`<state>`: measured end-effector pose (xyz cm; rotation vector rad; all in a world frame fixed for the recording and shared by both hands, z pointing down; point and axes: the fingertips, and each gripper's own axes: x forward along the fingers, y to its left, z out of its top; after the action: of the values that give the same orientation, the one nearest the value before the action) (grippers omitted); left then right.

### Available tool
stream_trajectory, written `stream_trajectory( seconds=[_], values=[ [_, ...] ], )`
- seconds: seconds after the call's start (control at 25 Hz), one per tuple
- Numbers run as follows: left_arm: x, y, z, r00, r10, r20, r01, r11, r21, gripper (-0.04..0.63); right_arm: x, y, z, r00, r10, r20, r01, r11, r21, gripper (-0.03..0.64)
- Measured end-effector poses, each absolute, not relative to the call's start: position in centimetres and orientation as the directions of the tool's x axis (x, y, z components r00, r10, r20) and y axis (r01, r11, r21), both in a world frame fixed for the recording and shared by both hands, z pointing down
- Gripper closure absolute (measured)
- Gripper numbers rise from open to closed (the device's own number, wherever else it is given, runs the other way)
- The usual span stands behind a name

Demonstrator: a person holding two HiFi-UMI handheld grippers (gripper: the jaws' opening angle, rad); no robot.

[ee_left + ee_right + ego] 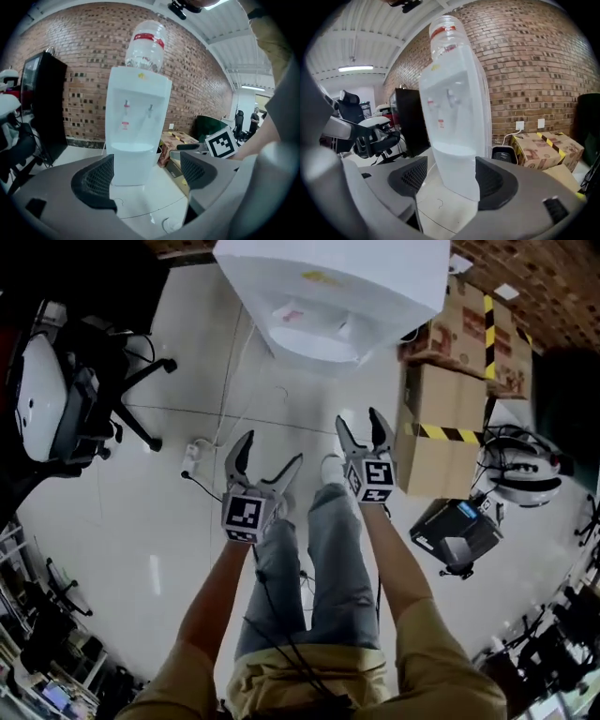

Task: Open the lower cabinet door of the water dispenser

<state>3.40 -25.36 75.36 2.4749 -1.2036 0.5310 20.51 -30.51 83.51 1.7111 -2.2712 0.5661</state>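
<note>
Glossy tiled floor (169,474) carries a tall, boxy white water dispenser (136,126) by a brick wall, well ahead of both grippers. Its lower cabinet door (131,166), a smooth plastic front below the tap recess, looks closed. A hard tug could slide or tip the body, likely top-heavy under its clear bottle (146,44). Left gripper (270,451) and right gripper (361,420) gape empty; their dark mesh-textured pads may slip on slick plastic.

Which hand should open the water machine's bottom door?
Probably right: the right gripper sits nearer the water dispenser than the left gripper, its open, empty jaws framing the dispenser's lower part.
</note>
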Motion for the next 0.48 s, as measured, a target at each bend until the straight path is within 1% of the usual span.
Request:
stream_trajectory(
  seconds=[0.12, 0.24, 0.36, 0.48],
  values=[
    [4.3, -26.4, 80.1, 0.575, -0.673, 0.466, -0.797, -0.588, 0.136, 0.169, 22.9, -32.7, 90.2, -0.263, -0.862, 0.433, -0.964, 0.219, -0.15, 0.288],
    [4.8, -28.2, 83.0, 0.593, -0.674, 0.441, -0.782, -0.612, 0.118, 0.169, 24.7, -36.0, 95.9, -0.253, -0.848, 0.466, -0.967, 0.231, -0.106, 0.288],
    [4.9, -30.2, 84.1, 0.594, -0.688, 0.418, -0.786, -0.607, 0.116, 0.169, 25.7, -39.3, 100.5, -0.279, -0.825, 0.491, -0.959, 0.262, -0.106, 0.288],
    [4.6, -32.4, 84.6, 0.591, -0.704, 0.394, -0.789, -0.606, 0.101, 0.169, 26.1, -43.2, 102.3, -0.317, -0.809, 0.495, -0.943, 0.326, -0.072, 0.288]
  ],
)
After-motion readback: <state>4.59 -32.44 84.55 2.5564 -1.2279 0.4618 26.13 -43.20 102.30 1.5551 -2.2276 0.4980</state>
